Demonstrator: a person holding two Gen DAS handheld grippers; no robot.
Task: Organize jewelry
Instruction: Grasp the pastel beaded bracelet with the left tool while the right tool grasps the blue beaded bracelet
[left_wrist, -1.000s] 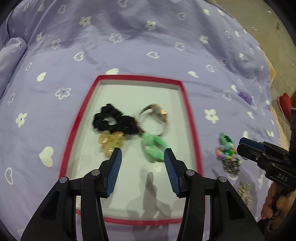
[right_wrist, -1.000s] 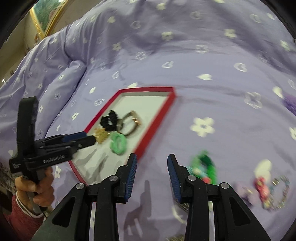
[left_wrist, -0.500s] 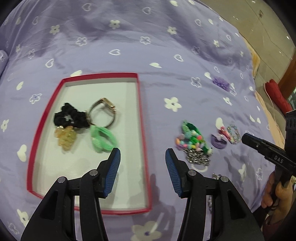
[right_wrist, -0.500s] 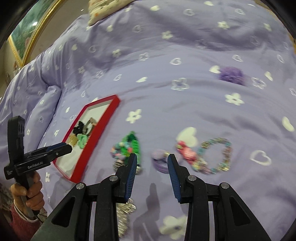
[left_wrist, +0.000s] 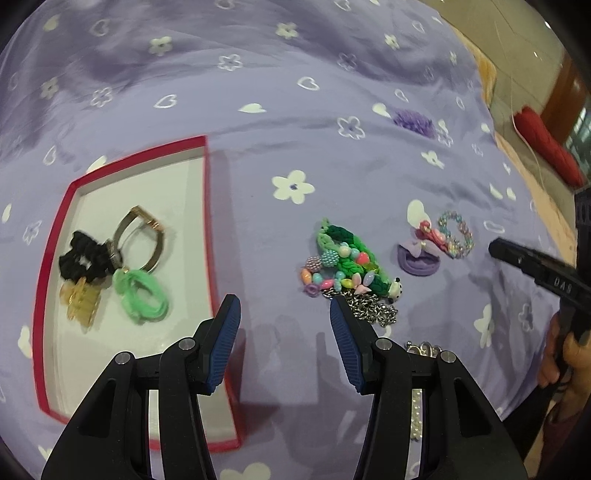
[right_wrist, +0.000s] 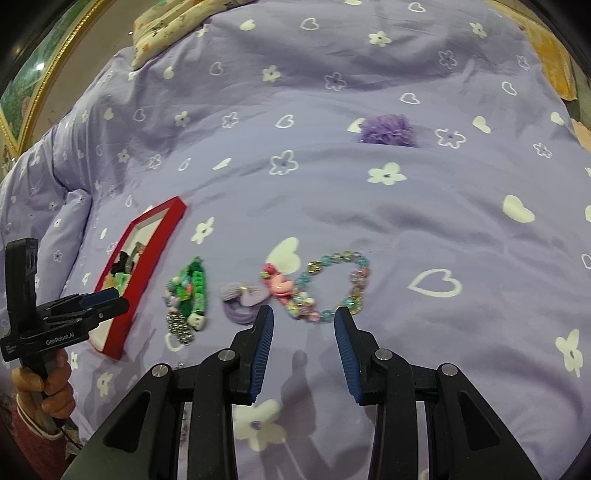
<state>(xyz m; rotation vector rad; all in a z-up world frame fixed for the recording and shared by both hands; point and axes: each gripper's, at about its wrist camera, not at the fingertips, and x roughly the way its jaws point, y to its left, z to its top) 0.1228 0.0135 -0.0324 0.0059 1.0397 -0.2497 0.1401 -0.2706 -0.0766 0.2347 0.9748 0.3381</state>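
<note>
**Both grippers held open above jewelry spread on a bed**

A bed covered with a purple bedspread (right_wrist: 332, 192), printed with white hearts and flowers, is seen in both wrist views. A red-rimmed tray (left_wrist: 208, 221) with a white floor is set on it. Inside the tray a black scrunchie (left_wrist: 83, 260), a metal watch (left_wrist: 142, 236), a green hair tie (left_wrist: 142, 295) and an amber hair clip (left_wrist: 79, 301) are gathered close together, touching or overlapping.

Outside the tray, to its right in the left wrist view, a green braided bracelet (left_wrist: 347, 254) with coloured beads is laid against a silver chain (left_wrist: 373, 312). Further right a purple hair tie (right_wrist: 240, 299) is placed, with a pink charm (right_wrist: 279, 284) and a pastel bead bracelet (right_wrist: 336, 288) just beside it. A purple pom-pom (right_wrist: 386, 129) lies well apart, higher on the bedspread.

The left gripper (left_wrist: 284, 325) is held over the bedspread at the tray's right rim; its jaws are parted partway and nothing is between them. The right gripper (right_wrist: 303, 338) is held just short of the pink charm and bead bracelet; its jaws are likewise partly open and empty. Each gripper is seen from the side in the other's view, gripped by a hand (right_wrist: 46, 387).
</note>
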